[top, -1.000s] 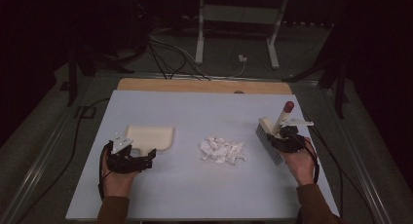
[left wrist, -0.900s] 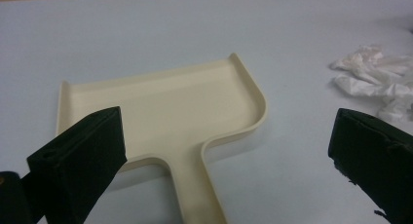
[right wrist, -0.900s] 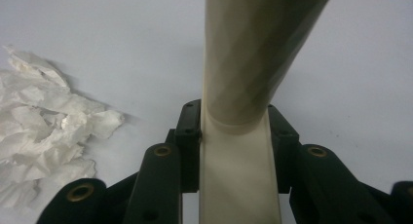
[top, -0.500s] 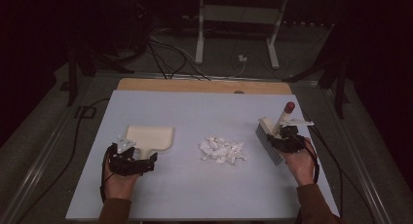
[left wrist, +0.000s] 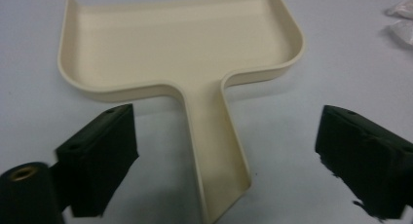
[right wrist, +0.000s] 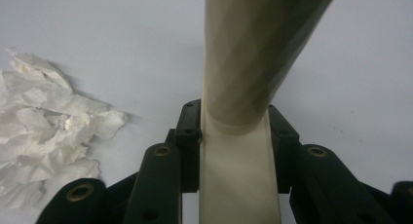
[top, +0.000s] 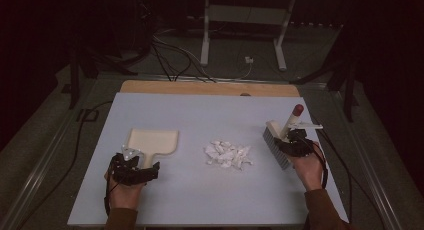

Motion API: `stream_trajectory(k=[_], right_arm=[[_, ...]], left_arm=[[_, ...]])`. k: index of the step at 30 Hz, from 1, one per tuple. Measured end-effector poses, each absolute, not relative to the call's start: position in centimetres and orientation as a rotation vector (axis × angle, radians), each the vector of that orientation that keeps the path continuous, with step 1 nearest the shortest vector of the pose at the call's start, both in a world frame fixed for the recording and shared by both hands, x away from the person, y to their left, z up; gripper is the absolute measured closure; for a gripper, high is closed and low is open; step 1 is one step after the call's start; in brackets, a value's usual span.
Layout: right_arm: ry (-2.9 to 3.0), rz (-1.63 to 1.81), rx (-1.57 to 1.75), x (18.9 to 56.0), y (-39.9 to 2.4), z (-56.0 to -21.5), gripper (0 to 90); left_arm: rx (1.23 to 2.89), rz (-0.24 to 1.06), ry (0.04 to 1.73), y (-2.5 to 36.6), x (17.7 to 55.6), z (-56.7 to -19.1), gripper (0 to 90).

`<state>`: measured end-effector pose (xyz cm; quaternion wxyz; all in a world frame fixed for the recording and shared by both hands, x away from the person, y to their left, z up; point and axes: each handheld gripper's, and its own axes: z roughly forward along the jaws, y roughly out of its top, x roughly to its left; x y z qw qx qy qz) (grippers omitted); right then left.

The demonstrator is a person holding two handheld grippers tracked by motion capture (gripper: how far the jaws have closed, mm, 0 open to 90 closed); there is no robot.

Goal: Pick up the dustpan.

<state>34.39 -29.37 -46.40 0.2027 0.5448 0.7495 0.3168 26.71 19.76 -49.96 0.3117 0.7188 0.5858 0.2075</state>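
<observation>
The left gripper [top: 134, 166] has its jaws spread, though they have just been closing, to either side of the cream dustpan [left wrist: 185, 48] handle, not touching it; the pan lies flat on the tabletop [top: 200, 200]. Paper scraps [top: 227, 155] lie mid-table. The right gripper [top: 292, 140] pinches the cream, red-tipped brush [top: 287, 127] by its handle.

A fixed camera overhead looks forward and down on the pale table [top: 200, 190]. One camera rides the left gripper [top: 131, 167], close over the cream dustpan [left wrist: 185, 63]; another rides the right gripper [top: 292, 142], hard against the brush handle [right wrist: 243, 63]. All three views share the shredded paper [top: 227, 154].
</observation>
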Motion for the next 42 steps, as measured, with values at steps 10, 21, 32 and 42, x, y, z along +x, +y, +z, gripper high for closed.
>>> stream_trajectory(k=[10, 21, 32, 42], right_arm=[[2.092, 0.877, 1.508, 34.3, -29.2, -46.4, 66.9], [2.087, 0.880, 1.520, 34.3, -29.5, -46.4, 66.9], [2.093, 0.877, 1.508, 34.2, -29.3, -46.4, 66.9], [2.091, 0.880, 1.500, 34.3, -29.2, -46.5, 66.7]], left_arm=[[1.891, 0.515, 1.634, 19.0, 27.3, -50.7, 39.3], [1.939, 0.545, 1.690, 18.4, 27.5, -51.3, 61.6], [1.958, 0.531, 1.699, 18.4, 27.8, -51.2, 64.4], [1.941, 0.517, 1.656, 19.0, 27.6, -51.4, 65.6]])
